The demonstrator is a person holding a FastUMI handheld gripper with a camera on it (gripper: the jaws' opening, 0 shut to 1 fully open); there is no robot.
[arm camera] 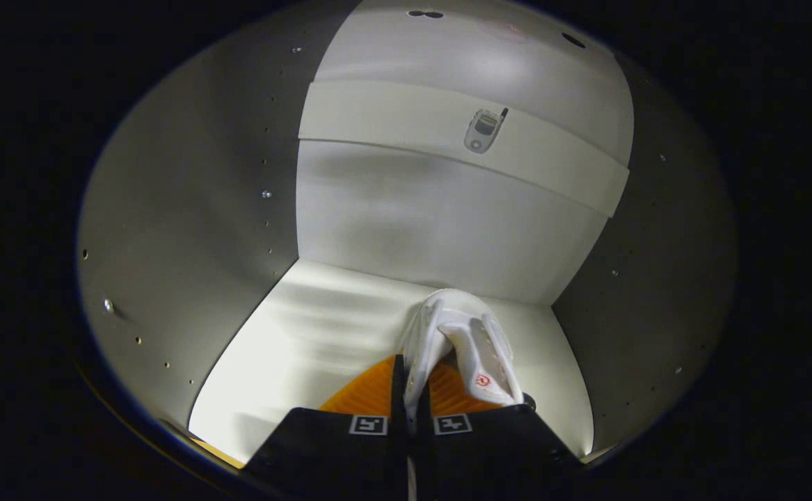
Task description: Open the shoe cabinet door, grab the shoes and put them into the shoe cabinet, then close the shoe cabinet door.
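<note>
— Shoe's look?
— White shoe (463,341), soft upper folded and creased, seen from the heel end, opening gaping toward the camera. Small red mark on the side panel near the fingers. Sole not visible.

— How many?
— One shoe. One hand-held gripper (409,390). One small silver flip phone (483,130).

— State of the hand-held gripper?
— Pressed nearly together, pinching the shoe's heel edge. A thin strip of white material caught in the narrow gap, both fingers (364,396) bearing on it from either side. Ribbed pads visible just behind the shoe.

— Where exactly?
— Inside the shoe cabinet (183,229), held just ahead of the fingertips, toe pointing toward the back wall. Positioned over the cabinet's bottom panel (308,334), nearer the right side wall than the left. Touching the panel or hanging just above it: cannot tell.

— Rest of the interior?
— Pale walls on left and right, each dotted with rows of small shelf-pin holes. Back wall plain, crossed by a lighter horizontal band (392,118). Flip phone lying against that band, well beyond the shoe and higher up. Bottom panel brightly lit, bare to the left of the shoe.
</note>
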